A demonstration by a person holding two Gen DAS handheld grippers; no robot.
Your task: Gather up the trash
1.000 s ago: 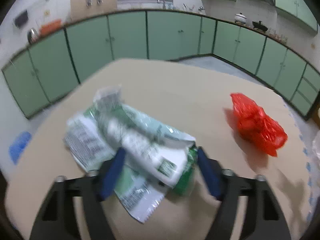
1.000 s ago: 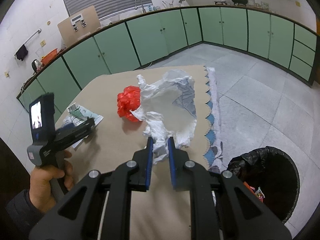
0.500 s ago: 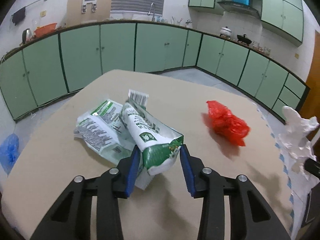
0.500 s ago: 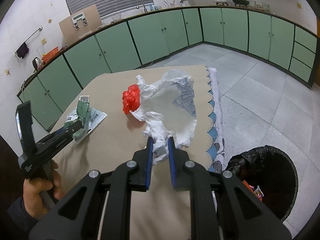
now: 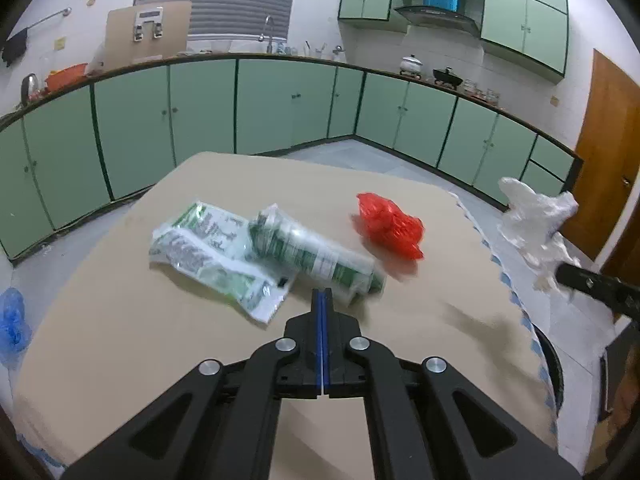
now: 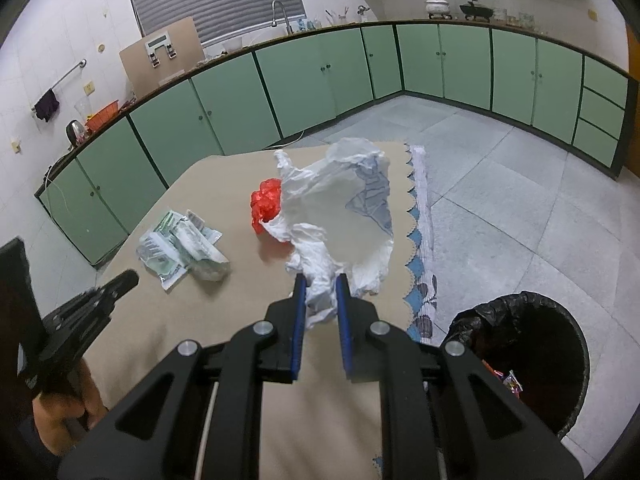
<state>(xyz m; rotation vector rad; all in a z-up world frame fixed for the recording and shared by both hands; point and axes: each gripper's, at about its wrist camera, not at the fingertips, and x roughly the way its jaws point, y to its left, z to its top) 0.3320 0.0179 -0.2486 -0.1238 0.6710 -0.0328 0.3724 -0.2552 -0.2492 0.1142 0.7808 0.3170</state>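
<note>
My left gripper (image 5: 322, 294) is shut and empty, just short of two green-and-white wrappers: a rolled one (image 5: 316, 254) and a flat one (image 5: 212, 252) lying on the beige table (image 5: 120, 320). A crumpled red plastic bag (image 5: 390, 226) lies further right. My right gripper (image 6: 322, 284) is shut on a white plastic bag (image 6: 340, 208), held above the table's right edge. The white bag also shows in the left wrist view (image 5: 536, 220). The wrappers (image 6: 180, 246) and red bag (image 6: 266, 204) show in the right wrist view, and so does the left gripper (image 6: 128, 278).
A black-lined trash bin (image 6: 532, 360) stands on the floor right of the table, with some trash inside. A patterned cloth edge (image 6: 422, 240) hangs over the table's right side. Green cabinets (image 5: 280, 104) line the walls.
My left gripper had closed around the rolled wrapper, but it slipped out; the jaws are now fully shut and empty, and the wrapper lies on the table. My right gripper still holds the white bag.
</note>
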